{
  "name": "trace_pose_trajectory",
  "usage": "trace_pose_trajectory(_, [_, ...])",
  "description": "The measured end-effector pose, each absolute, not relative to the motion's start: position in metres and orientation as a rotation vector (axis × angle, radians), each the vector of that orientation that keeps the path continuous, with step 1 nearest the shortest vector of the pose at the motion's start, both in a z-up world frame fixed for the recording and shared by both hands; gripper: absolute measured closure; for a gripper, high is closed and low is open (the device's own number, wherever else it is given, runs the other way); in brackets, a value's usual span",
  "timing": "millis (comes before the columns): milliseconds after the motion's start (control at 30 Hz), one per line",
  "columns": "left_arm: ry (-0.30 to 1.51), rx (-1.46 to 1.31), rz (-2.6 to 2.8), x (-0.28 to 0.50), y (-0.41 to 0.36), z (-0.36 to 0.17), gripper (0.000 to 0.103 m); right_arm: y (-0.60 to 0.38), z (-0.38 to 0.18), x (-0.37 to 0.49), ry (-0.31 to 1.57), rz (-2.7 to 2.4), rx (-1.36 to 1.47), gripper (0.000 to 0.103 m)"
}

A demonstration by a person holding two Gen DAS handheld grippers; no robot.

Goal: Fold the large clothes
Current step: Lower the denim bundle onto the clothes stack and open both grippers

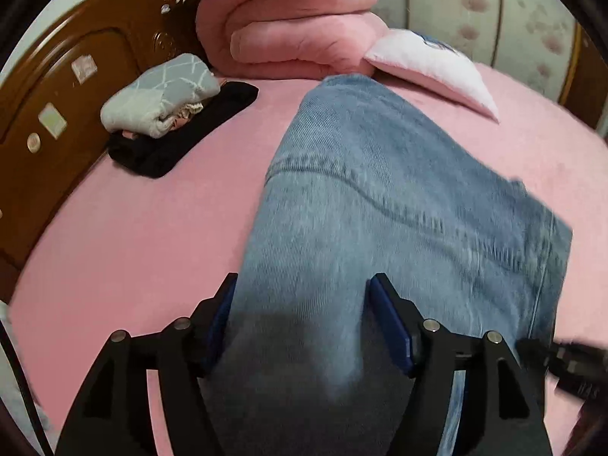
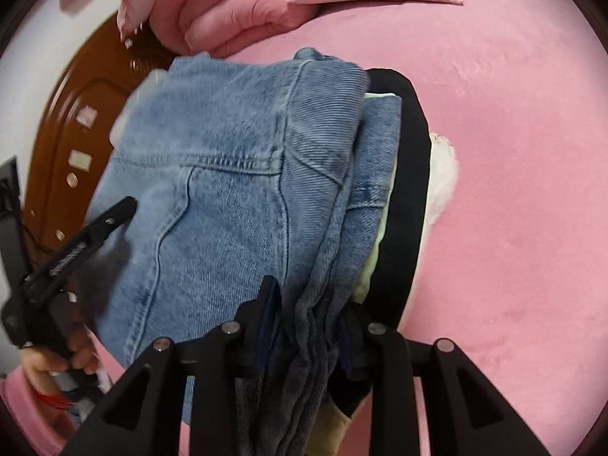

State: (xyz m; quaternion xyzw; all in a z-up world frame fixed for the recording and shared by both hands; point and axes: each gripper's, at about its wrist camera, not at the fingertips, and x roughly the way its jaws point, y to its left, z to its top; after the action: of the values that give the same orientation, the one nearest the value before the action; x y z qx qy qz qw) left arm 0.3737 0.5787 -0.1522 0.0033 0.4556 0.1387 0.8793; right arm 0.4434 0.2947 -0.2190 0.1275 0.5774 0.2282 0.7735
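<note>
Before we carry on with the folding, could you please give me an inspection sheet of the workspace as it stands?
Surface: pink bed sheet, smooth.
Job's things: blue jeans, folded in layers, lying partly on a black garment.
Clutter: grey patterned cloth on black fabric; pink quilt; pale pillow.
Grippers: left gripper wide, denim between its pads, pressing unclear; right gripper appears clamped on the jeans' stacked fold.
Cables: thin dark cord at the frame edge, possibly a cable.
Surroundings: wooden headboard; floral panel.
</note>
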Motion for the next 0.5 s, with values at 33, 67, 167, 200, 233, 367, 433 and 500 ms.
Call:
trace_pose_trajectory(33, [0.952,0.06,0.298,0.365,0.574,-0.151,0.035,0.294,-0.219,0.444,1.265,0.487,0.286,0.074])
trace_pose_trajectory(67, [0.952,0.093,0.305,0.36,0.572,-0.149,0.035,0.293,-0.219,0.444,1.285,0.48,0.309,0.073])
trace_pose_trajectory(167, [0.951,0.199,0.33,0.328,0.555,-0.143,0.037,0.286,-0.221,0.44,1.323,0.468,0.368,0.067])
trace_pose_trajectory(200, [0.961,0.218,0.338,0.317,0.547,-0.141,0.037,0.282,-0.221,0.436,1.336,0.448,0.38,0.055])
trace_pose_trajectory(233, [0.951,0.246,0.342,0.301,0.535,-0.135,0.039,0.277,-0.224,0.431,1.36,0.411,0.4,0.048])
trace_pose_trajectory(367, [1.044,0.262,0.365,0.26,0.496,-0.132,0.048,0.246,-0.228,0.399,1.408,0.329,0.523,0.037])
trace_pose_trajectory(433, [1.101,0.234,0.389,0.24,0.477,-0.137,0.048,0.23,-0.226,0.379,1.386,0.312,0.539,0.037])
trace_pose_trajectory(500, [1.167,0.187,0.396,0.224,0.463,-0.144,0.048,0.217,-0.229,0.357,1.423,0.188,0.406,0.036])
